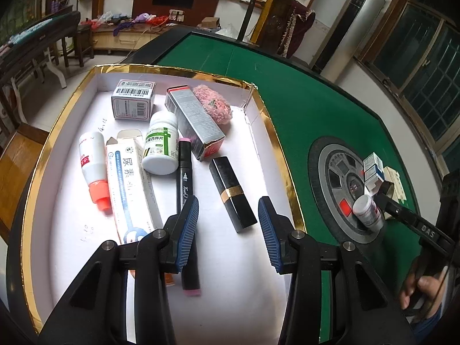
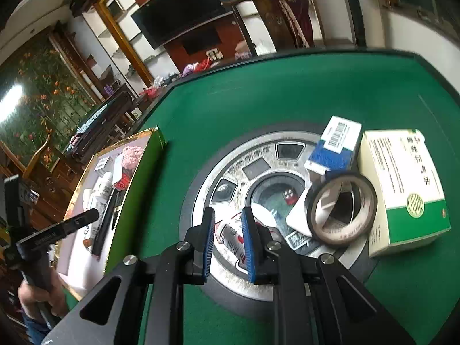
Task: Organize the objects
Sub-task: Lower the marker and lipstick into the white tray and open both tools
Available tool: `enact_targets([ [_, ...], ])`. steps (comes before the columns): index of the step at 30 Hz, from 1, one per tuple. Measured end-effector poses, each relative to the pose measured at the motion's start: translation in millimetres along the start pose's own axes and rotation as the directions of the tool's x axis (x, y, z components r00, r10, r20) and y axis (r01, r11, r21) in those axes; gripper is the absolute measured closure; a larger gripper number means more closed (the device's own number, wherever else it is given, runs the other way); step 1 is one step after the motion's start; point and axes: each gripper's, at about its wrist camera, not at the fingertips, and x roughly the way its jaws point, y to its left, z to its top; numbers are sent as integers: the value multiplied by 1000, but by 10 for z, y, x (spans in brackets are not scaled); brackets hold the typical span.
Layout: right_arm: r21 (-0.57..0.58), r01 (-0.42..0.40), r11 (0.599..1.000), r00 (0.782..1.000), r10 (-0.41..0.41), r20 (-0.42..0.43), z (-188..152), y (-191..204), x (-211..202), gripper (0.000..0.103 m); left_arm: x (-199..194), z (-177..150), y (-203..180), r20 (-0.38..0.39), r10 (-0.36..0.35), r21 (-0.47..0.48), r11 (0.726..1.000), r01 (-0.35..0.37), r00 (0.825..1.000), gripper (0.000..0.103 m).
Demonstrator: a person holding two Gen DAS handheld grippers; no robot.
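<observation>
Here the small white pill bottle is lying on its side on the round control panel in the middle of the green felt table, and the right gripper is straddling it, its blue pads narrowed to either side of the bottle; the right view is blurred, so I cannot tell whether they are gripping yet or just closing in. Just beside the bottle, a roll of tape, a blue-and-white carton and a larger green-and-white medicine box are waiting on the table. To the left, the gold-rimmed box lid is already holding a lipstick, a marker, a green-labelled pill bottle and several cartons. The left gripper is hovering over it with jaws wide apart and nothing between them. Judging by this, the pick of the pill bottle is in hand; next it likely needs a firm squeeze, a lift and a carry to a bare patch of the lid.
</observation>
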Motion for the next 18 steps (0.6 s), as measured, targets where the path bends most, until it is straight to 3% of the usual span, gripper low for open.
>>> enact_targets([
  [4,-37,9,999,1000,-9,-2,-38,33,-16,84,14,-1,-13,-2,1,2,1000,-1,1000,61],
  [10,57,-15,998,1000,16,-15,-1,-243,61,80,14,-10,-56,2,-5,19,1000,5,1000,61],
  [15,98,-142,985,985,151,-85,-99,-168,138,75,8,-32,-157,0,-35,50,998,35,999,61],
  [18,101,-209,973,976,215,-47,-63,-108,-13,74,-22,-57,-269,2,-67,82,994,67,998,61],
])
